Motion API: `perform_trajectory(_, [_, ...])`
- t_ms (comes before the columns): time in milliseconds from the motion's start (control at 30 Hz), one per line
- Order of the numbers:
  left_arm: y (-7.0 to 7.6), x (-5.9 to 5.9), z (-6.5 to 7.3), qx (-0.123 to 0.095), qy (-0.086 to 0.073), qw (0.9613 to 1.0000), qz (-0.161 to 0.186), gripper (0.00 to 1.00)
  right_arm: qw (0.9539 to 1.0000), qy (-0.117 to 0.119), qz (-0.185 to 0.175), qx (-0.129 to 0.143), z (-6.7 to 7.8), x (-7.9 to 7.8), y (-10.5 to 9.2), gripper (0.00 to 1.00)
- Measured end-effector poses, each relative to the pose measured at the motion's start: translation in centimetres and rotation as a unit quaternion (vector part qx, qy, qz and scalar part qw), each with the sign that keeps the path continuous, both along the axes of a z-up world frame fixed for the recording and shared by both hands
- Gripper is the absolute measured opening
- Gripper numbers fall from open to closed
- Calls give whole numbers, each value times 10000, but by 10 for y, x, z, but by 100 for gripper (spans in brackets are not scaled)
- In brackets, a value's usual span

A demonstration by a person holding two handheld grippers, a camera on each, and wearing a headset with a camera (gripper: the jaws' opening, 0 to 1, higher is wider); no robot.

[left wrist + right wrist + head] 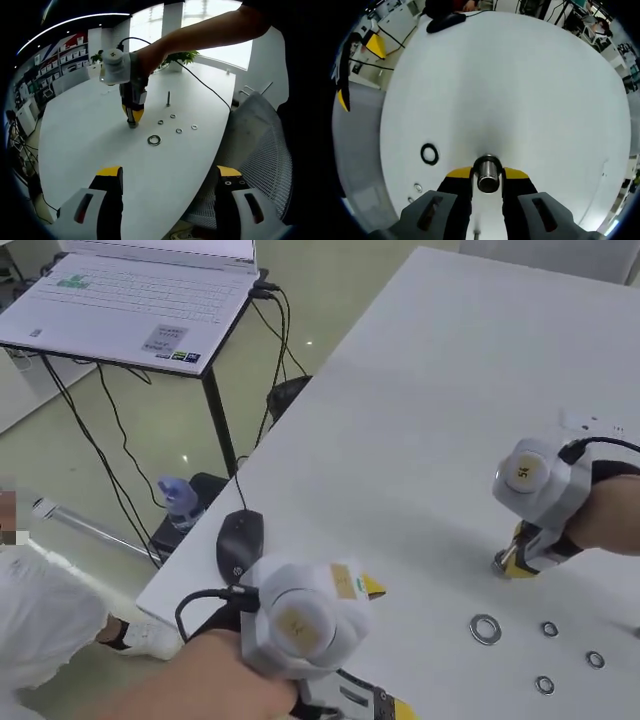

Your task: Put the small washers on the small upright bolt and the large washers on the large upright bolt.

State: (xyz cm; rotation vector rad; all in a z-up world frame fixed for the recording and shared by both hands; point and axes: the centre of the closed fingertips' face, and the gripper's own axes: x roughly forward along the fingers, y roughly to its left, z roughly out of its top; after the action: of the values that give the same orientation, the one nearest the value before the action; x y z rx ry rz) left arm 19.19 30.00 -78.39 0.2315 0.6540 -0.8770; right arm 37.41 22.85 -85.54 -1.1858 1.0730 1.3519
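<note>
white table [420, 420], wide and bare beyond the large bolt [487, 175]. right gripper [132, 113] clenched on that bolt, holding it upright, lower end at or just off the tabletop; cannot tell which. left gripper [169, 172] released, jaws wide apart, well back from the large bolt, holding nothing. large washer [154, 140] flat on the table near the large bolt, between it and the left gripper. small upright bolt [168, 98] standing free, off to one side of the large bolt. four small washers [179, 131] lying flat, scattered beside the large bolt, below the small one. nothing threaded yet.

likely trouble: letting go before the large bolt sits square, so tipping it into the washers; brushing the slim bolt on a reach past and felling it; pinching thin washers off a smooth top, apt to skid away.
</note>
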Motion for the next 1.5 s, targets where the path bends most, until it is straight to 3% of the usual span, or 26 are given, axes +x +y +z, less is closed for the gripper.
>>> perform_trajectory(967, [-6, 7, 2, -10, -61, 10000, 40, 94, 9999, -83, 44, 75, -7, 2, -2, 25])
perform_trajectory(1200, [-10, 5, 3, -16, -54, 10000, 0, 96, 9996, -17, -66, 267, 4, 5, -2, 31])
perform_trajectory(1500, [-9, 7, 7, 34, -138, 9999, -6, 94, 9991, -52, -58, 411, 21, 4, -6, 31])
